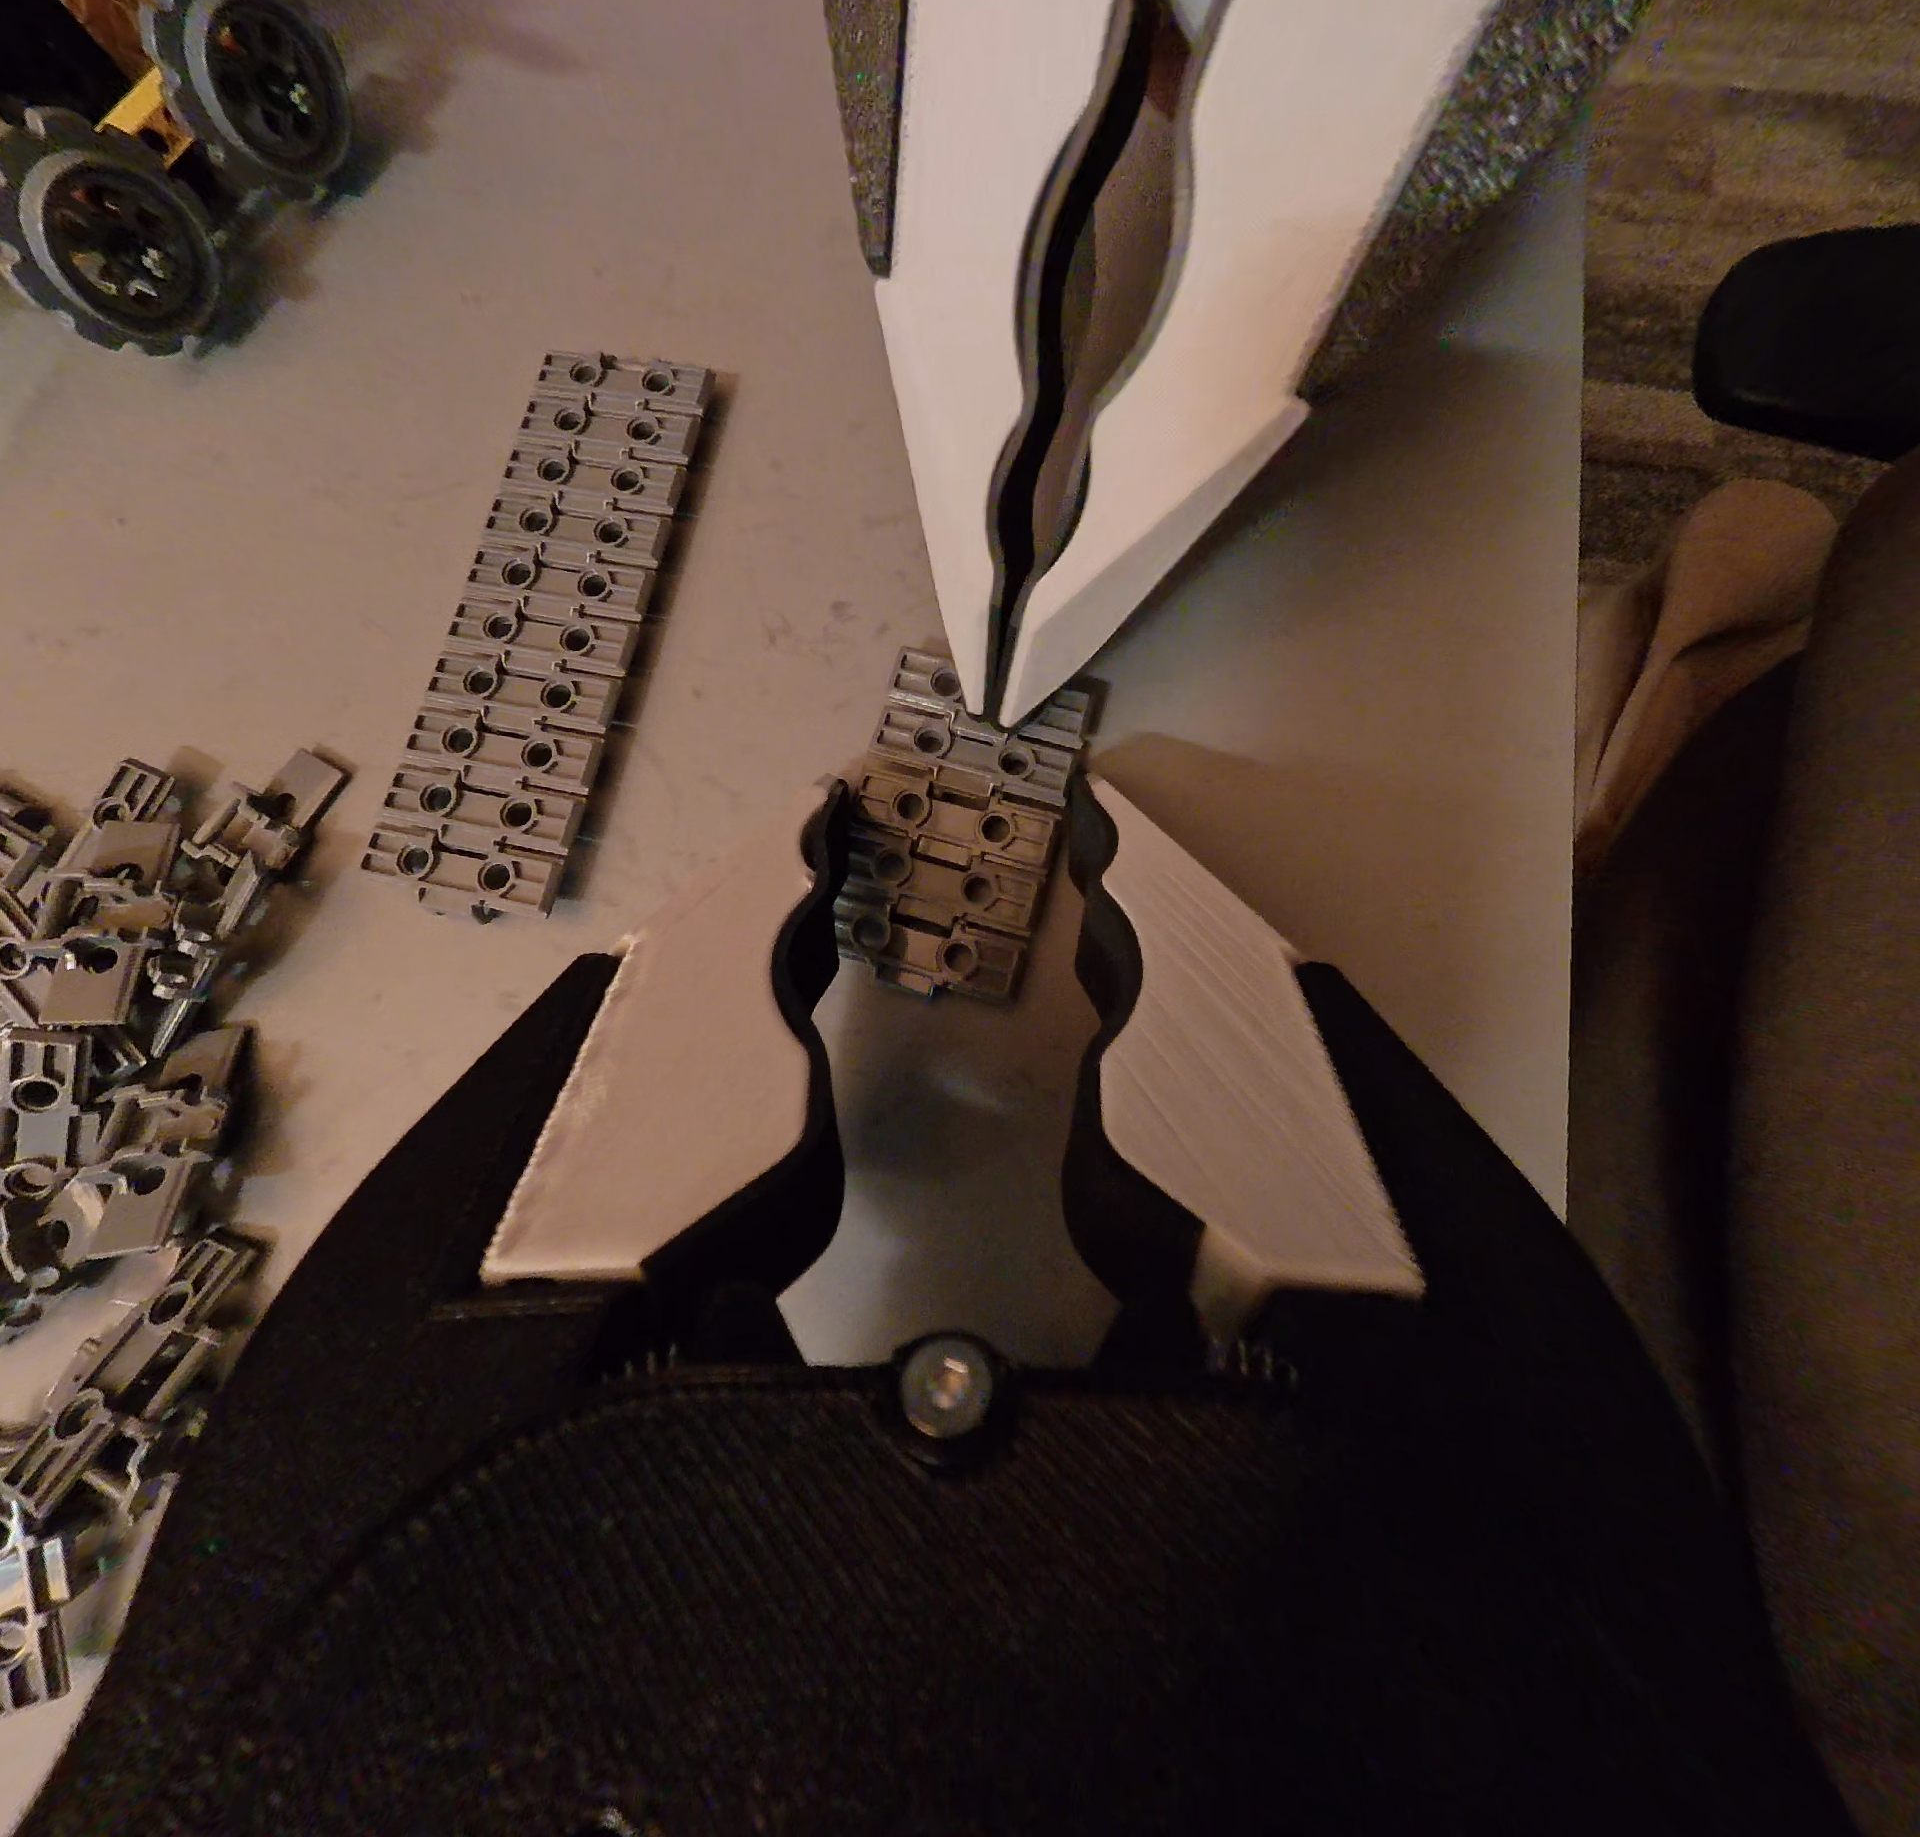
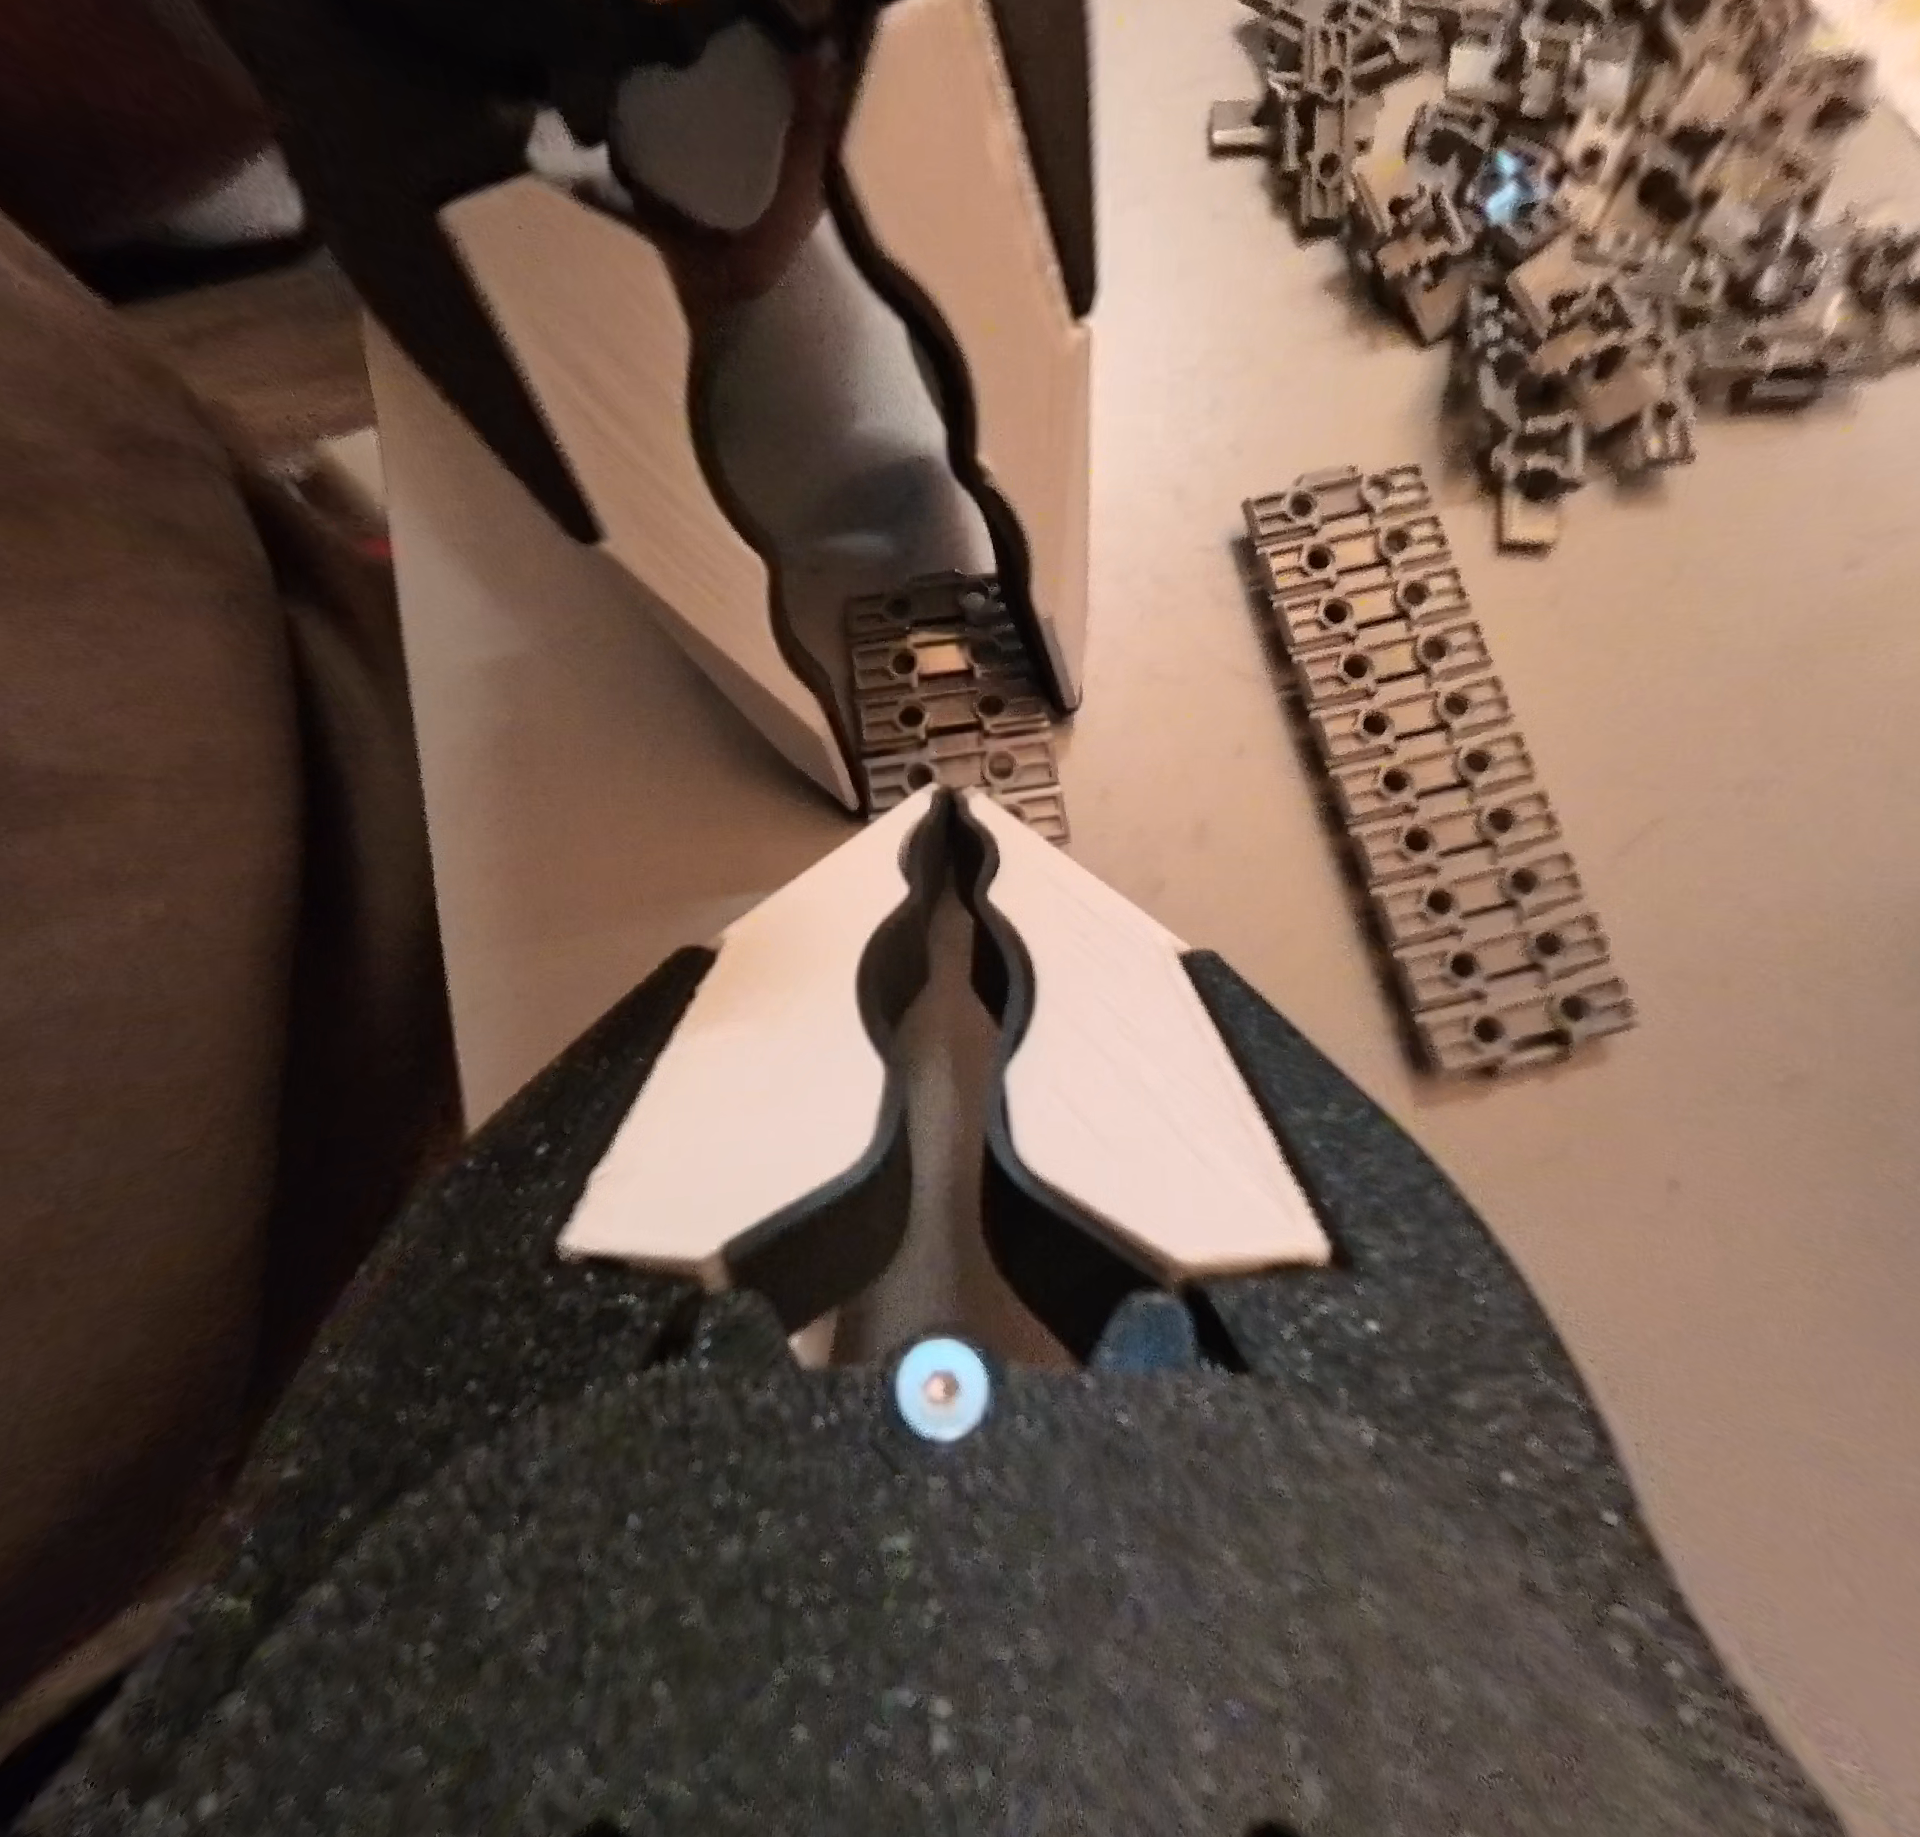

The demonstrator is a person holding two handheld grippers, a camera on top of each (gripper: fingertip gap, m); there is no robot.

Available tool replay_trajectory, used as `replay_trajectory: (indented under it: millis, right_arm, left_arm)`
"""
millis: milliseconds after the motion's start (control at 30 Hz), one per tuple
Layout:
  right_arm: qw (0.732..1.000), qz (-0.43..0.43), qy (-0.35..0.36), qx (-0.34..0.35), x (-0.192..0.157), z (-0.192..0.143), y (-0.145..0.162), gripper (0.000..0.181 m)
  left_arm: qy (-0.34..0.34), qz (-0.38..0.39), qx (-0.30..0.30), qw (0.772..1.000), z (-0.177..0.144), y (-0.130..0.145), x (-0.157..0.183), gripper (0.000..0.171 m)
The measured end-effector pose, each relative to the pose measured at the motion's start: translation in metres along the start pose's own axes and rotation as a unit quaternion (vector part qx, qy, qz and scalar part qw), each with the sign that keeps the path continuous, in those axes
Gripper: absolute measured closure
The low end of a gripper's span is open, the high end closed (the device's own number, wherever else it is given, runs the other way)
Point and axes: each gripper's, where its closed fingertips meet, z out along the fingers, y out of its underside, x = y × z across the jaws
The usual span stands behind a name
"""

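A short grey strip of linked track pieces [image 1: 961, 852] lies on the pale table [image 1: 260, 540] near its right edge. My left gripper [image 1: 958, 811] has one finger against each long side of the strip and clamps it. My right gripper [image 1: 997, 722] comes in from the far side with its jaws shut, and its tips touch the top of the strip's far end. In the right wrist view my right gripper [image 2: 948, 800] points at the short strip [image 2: 935, 717], and the left gripper [image 2: 958, 748] straddles it from the far side.
A longer grey track strip [image 1: 540, 634] [image 2: 1434, 779] lies flat to the left. A pile of loose grey links [image 1: 104, 1112] [image 2: 1610, 229] sits beyond it. A model with black wheels [image 1: 156, 146] stands far left. The table edge [image 1: 1569, 852] runs right, beside a person's leg [image 1: 1787, 956].
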Motion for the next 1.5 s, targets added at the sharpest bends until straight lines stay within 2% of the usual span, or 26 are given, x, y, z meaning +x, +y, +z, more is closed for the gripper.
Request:
replay_trajectory:
  millis: [100,267,533,867,1133,1267,1433,1500]
  right_arm:
    - [0.997,0.065,-0.028,0.002,-0.0001,0.0000,0.0008,0.181]
    - [0.995,0.079,-0.011,-0.053,0.0003,0.0005,0.0019,0.181]
    - [0.985,0.117,-0.044,-0.118,0.0007,0.0015,0.0029,0.181]
    - [0.971,0.177,-0.110,-0.118,0.0012,0.0021,0.0024,0.181]
    - [0.967,0.192,-0.088,-0.144,0.0032,0.0046,0.0018,0.181]
    - [0.971,0.188,-0.083,-0.126,0.0035,0.0046,0.0007,0.181]
    - [0.989,0.120,-0.030,-0.081,0.0026,0.0023,-0.0002,0.181]
    - [0.990,0.125,-0.048,-0.040,-0.0002,-0.0025,-0.0036,0.181]
  left_arm:
    - [0.002,-0.001,-0.001,1.000,0.0002,0.0002,0.0002,0.131]
    - [0.008,-0.004,-0.002,1.000,0.0005,0.0005,0.0014,0.132]
    - [0.006,-0.002,-0.002,1.000,0.0005,0.0003,0.0024,0.133]
    - [0.006,0.000,-0.003,1.000,0.0011,-0.0002,0.0025,0.133]
    - [0.004,-0.001,-0.002,1.000,0.0013,0.0001,0.0026,0.134]
    - [-0.001,0.002,-0.002,1.000,0.0012,0.0003,0.0024,0.134]
    - [-0.007,0.004,-0.001,1.000,0.0007,-0.0001,0.0012,0.133]
    - [0.001,-0.004,-0.002,1.000,0.0010,0.0003,0.0015,0.133]
